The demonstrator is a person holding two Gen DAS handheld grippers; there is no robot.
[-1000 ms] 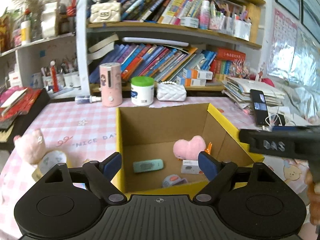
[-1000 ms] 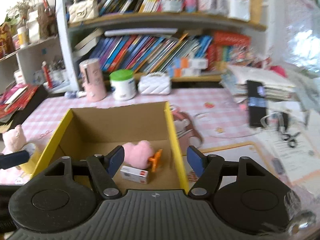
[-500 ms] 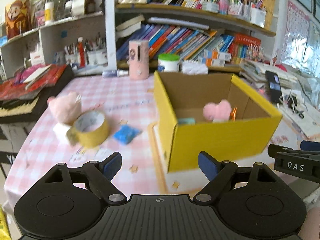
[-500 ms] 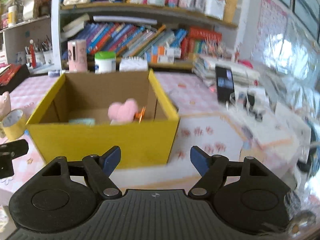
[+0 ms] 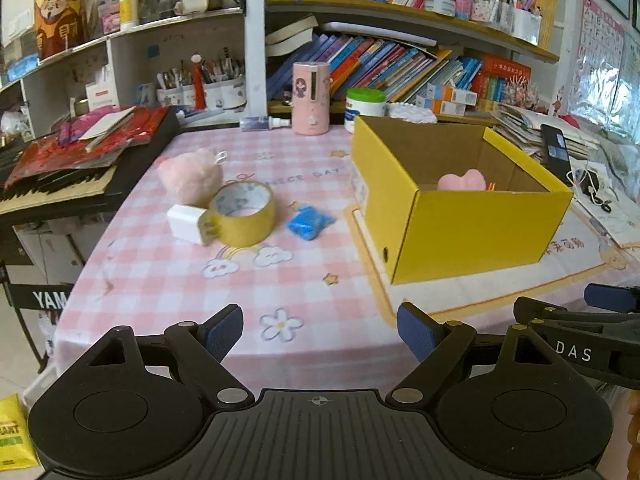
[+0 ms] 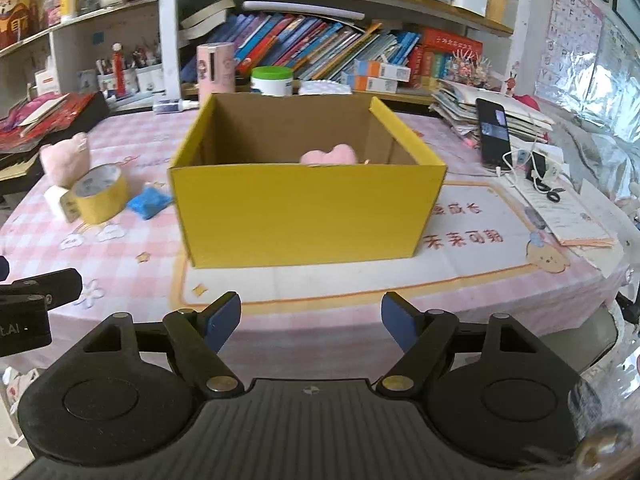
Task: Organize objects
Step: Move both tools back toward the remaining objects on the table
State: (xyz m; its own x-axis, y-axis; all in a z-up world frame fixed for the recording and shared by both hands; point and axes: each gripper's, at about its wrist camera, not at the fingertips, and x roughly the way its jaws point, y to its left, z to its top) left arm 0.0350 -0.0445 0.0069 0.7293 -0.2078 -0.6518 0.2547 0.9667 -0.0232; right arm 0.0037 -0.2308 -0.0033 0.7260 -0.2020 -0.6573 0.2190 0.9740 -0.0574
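Both grippers are pulling back from the yellow box [image 5: 476, 216]: a second ago they were hanging right over its open top, and now they are sitting low at the near edge of the table [image 5: 160, 276], looking across it. The left gripper [image 5: 320, 334] is standing with its blue pads wide apart and nothing between them; the right gripper [image 6: 310, 322] is likewise spread and empty, facing the box's near wall.

Out from the left tongs, four things are lying loose on the pink checked cloth, left of the box: a blue packet [image 5: 309, 222] nearest the box, a roll of yellow tape [image 5: 242, 214], a white block [image 5: 186, 222] touching the roll, and a pink plush [image 5: 190, 176] behind them. Inside the box a pink heart plush [image 5: 462, 180] is showing above the rim.

The packet is probably light and crinkly, so a pinch across its puffed middle should hold. The tape roll looks stiff and heavier; gripping through its wall, one pad inside the hole, seems safest. The plush will squash, so it wants a deep bite.
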